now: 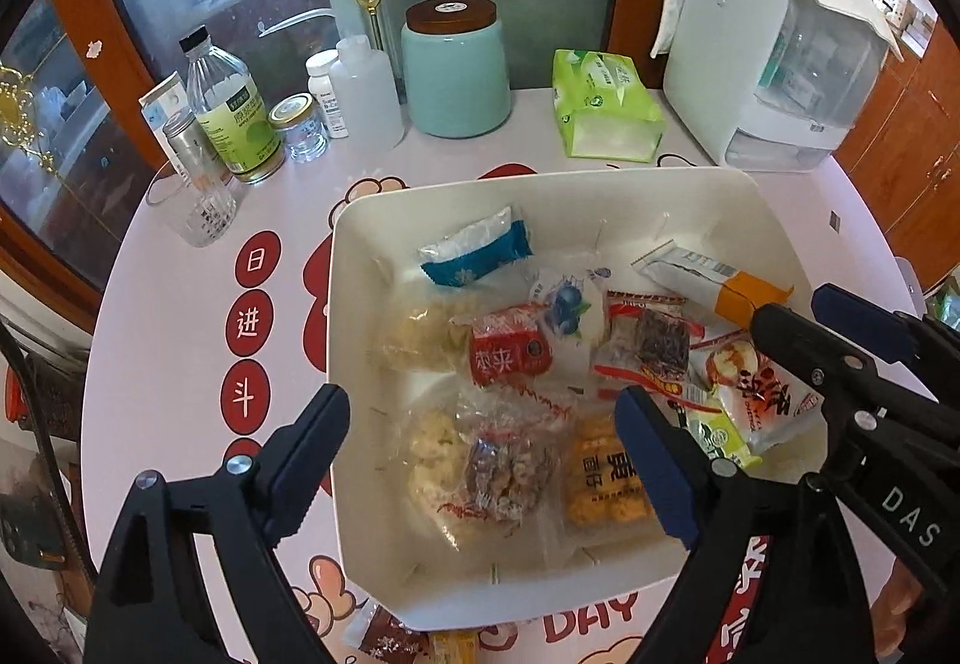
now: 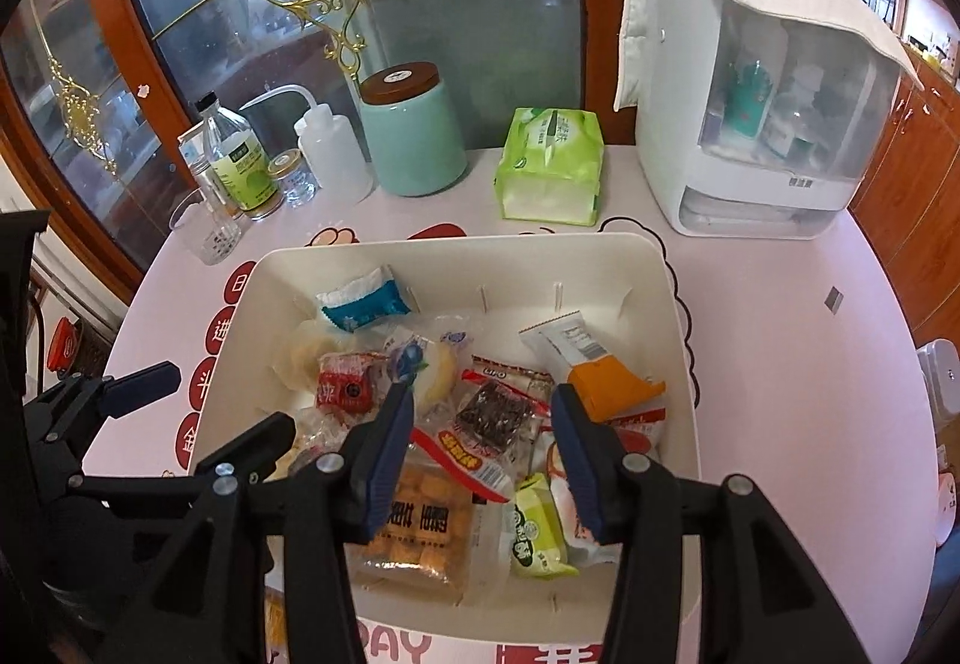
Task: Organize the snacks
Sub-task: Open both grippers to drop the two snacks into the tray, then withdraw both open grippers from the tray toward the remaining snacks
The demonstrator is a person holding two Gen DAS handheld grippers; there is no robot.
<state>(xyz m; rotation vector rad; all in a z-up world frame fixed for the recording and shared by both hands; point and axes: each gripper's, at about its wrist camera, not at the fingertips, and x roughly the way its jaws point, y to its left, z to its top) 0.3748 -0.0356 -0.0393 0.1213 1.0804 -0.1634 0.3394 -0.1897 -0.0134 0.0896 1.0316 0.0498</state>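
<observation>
Snacks: piled in the white bin (image 1: 360,304), mid-worktop (image 1: 180,364).
Left gripper (image 1: 480,460): fingers spread, above the bin's near-left part.
Right gripper (image 2: 480,454): fingers spread, empty, over the packets.

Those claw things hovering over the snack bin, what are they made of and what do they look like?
Each gripper, left and right, is a matte black angular frame with silver round bolts. The fingers carry dark blue ribbed pads. White letters "DAS" mark the right one's body. No cables or sleeves show.
</observation>
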